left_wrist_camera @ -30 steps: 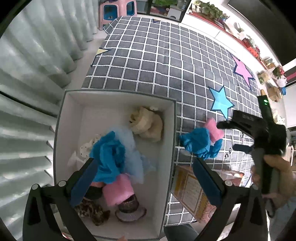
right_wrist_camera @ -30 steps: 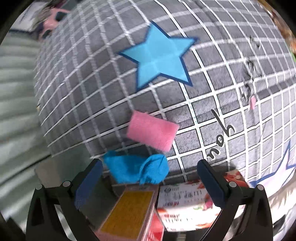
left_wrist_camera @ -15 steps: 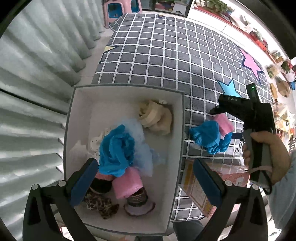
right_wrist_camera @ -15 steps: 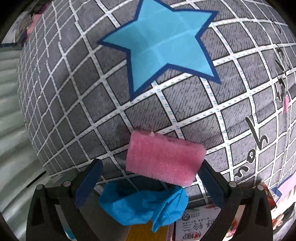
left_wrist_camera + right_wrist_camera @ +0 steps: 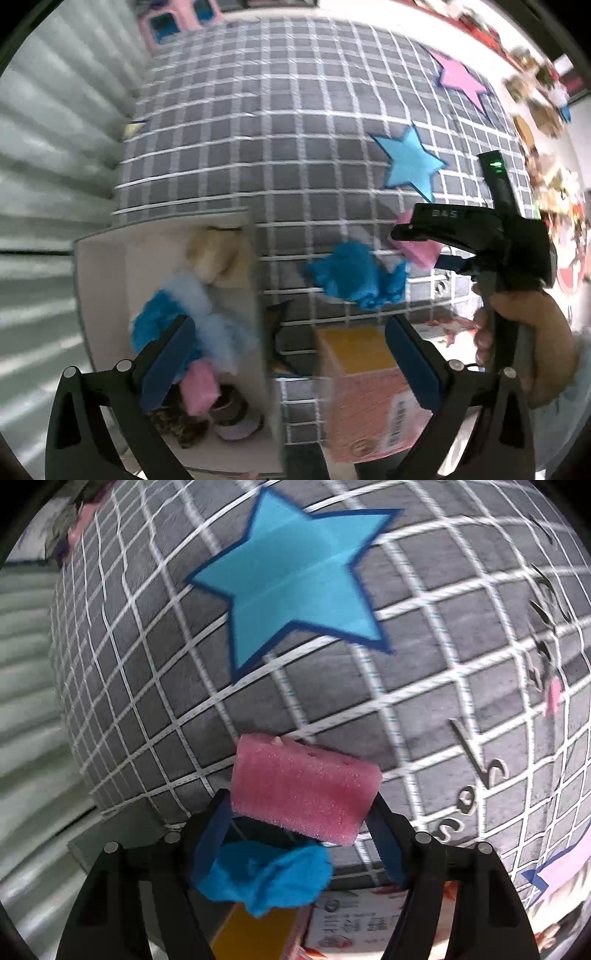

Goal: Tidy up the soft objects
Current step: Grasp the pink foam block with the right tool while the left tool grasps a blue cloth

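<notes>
The white box (image 5: 99, 291) holds a blue cloth (image 5: 155, 332), a pale blue fluffy piece, a cream plush, a pink sponge and a leopard-print item. The right tongs (image 5: 301, 814), their jaws just closing, grasp the pink foam block (image 5: 303, 797) on the checked bedspread (image 5: 295, 147), beside a crumpled blue cloth (image 5: 354, 275). Left tongs (image 5: 288, 354) hang released, empty. Writing on the cardboard box (image 5: 365, 387) is unreadable.

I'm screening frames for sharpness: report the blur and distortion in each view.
Left wrist: motion-smeared throughout, the white box and carton streaked; fisheye bows the grid. Right wrist: pink sponge crisp between the right tongs, edges softer, grid bulging.
</notes>
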{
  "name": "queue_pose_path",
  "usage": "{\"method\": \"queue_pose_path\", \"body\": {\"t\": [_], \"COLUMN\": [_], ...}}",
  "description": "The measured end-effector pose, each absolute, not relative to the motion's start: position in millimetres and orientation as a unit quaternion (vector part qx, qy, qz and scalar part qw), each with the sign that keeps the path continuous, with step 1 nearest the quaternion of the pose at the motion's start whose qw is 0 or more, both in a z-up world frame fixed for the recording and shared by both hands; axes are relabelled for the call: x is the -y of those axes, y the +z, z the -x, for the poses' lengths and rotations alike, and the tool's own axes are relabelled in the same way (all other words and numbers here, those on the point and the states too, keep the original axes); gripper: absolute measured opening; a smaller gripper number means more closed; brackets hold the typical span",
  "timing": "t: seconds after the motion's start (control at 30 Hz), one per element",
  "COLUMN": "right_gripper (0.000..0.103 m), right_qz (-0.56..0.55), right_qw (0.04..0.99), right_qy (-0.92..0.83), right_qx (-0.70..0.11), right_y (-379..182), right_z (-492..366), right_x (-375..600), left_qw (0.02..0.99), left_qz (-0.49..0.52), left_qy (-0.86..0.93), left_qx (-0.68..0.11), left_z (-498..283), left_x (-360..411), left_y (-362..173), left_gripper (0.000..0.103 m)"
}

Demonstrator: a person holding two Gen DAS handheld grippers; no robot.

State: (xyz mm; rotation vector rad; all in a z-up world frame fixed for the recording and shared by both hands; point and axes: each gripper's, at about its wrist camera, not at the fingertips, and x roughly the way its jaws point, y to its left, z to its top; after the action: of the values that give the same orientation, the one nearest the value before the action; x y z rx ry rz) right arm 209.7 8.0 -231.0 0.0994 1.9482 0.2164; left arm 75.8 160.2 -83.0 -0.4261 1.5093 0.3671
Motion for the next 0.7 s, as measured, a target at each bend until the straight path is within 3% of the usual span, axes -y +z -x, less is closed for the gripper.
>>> {"method": "queue_pose_path", "body": {"t": [0.5, 0.7], "right_gripper": [0.073, 0.073], "right_qz": [-0.146, -0.154], "right_qw": [0.576, 0.593], "right_qy": [0.110, 0.115], "right_qx": [-0.797, -0.782], "right_y": [-160, -148], "right_z": [-225, -213], "right_x": [127, 145], "left_qw": [0.523, 0.480], "left_qz": [0.134, 0.115], "left_qy": [0.088, 0.086], "left_qx": [-0.837, -0.865], "left_z": [-177, -180], "left_x": [-108, -97], "left_y": [-221, -251], "left_gripper": [0.102, 0.083]}}
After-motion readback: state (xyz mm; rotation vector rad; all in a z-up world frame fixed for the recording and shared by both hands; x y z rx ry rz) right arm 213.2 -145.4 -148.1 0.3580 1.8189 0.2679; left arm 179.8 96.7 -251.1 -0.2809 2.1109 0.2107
